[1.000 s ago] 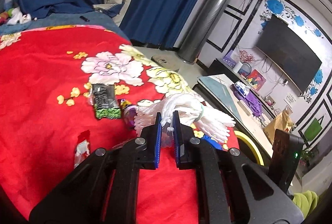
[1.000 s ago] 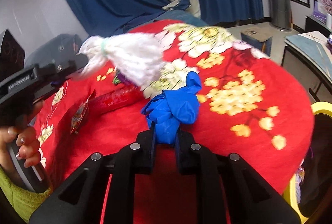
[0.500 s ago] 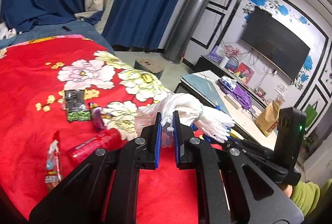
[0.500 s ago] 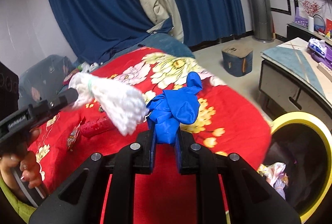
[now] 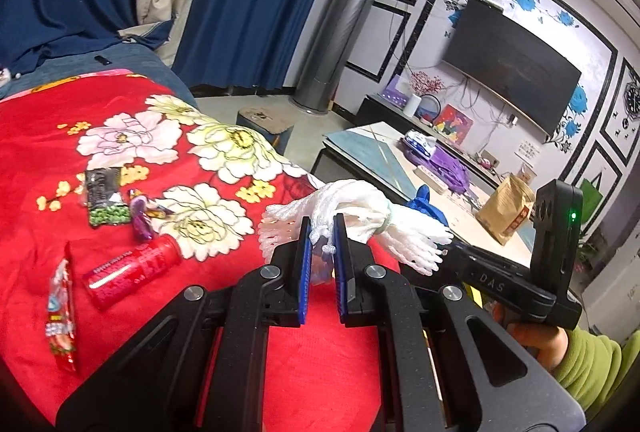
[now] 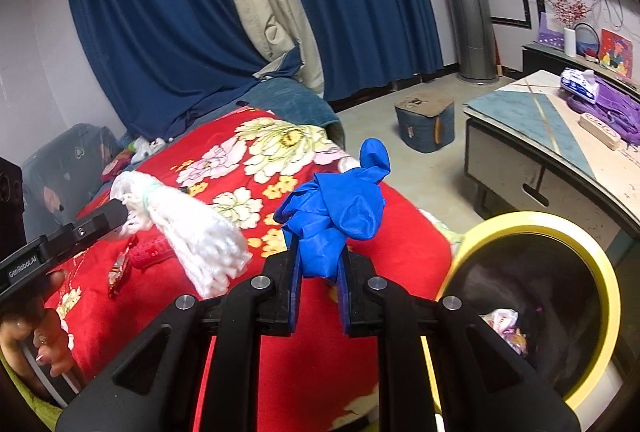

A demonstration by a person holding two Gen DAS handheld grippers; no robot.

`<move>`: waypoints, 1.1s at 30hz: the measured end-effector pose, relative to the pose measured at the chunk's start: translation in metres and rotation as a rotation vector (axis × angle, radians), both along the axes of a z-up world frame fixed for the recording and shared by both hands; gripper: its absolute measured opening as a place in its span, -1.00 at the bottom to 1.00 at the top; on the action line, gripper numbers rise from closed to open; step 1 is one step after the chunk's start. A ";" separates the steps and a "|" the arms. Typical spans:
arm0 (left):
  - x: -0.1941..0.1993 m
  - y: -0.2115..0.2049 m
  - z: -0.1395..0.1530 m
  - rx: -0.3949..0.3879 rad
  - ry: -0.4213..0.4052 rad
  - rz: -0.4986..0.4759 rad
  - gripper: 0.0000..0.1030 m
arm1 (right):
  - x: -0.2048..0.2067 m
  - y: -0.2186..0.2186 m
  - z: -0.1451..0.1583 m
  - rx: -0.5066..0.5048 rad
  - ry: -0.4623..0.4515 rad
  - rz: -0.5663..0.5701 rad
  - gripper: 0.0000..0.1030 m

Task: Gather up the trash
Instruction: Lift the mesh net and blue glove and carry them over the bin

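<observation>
My left gripper (image 5: 320,228) is shut on a bundle of white knit gloves (image 5: 360,204) and holds it in the air past the edge of the red flowered blanket (image 5: 48,160); the bundle also shows in the right wrist view (image 6: 192,228). My right gripper (image 6: 319,252) is shut on a crumpled blue glove (image 6: 336,200), held above the blanket's edge, left of a yellow-rimmed bin (image 6: 540,224) with wrappers inside. On the blanket lie a red bottle (image 5: 132,268), a red wrapper (image 5: 60,316), a black-green packet (image 5: 104,196) and a purple wrapper (image 5: 140,216).
A low table (image 6: 552,136) with purple cloth and a tissue pack stands to the right of the bin. A small blue box (image 6: 424,124) sits on the floor. Blue curtains (image 6: 168,12) and a silver tower unit (image 5: 340,28) are behind.
Both grippers have swung right, away from the middle of the blanket, each still holding its gloves. The yellow-rimmed bin has come further into the right wrist view.
</observation>
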State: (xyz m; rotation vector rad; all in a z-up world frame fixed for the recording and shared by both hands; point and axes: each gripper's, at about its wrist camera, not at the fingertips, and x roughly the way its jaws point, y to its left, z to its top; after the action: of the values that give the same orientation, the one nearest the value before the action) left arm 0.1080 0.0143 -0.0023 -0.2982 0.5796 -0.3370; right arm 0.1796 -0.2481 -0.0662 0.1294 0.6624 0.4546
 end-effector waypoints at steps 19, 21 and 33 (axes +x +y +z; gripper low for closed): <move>-0.004 -0.064 -0.021 0.073 0.017 -0.097 -0.89 | -0.006 -0.073 -0.005 0.009 0.006 -0.129 -0.72; -0.003 -0.075 -0.024 0.091 0.017 -0.114 -0.89 | -0.006 -0.080 -0.007 0.009 0.008 -0.142 -0.72; 0.001 -0.131 -0.045 0.157 0.043 -0.207 -0.89 | -0.010 -0.133 -0.020 0.021 0.033 -0.237 -0.72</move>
State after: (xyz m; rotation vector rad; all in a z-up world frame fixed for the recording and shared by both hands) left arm 0.1095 -0.1171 -0.0476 -0.0941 0.6773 -0.4828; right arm 0.1700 -0.3812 -0.0863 0.2330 0.6653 0.2316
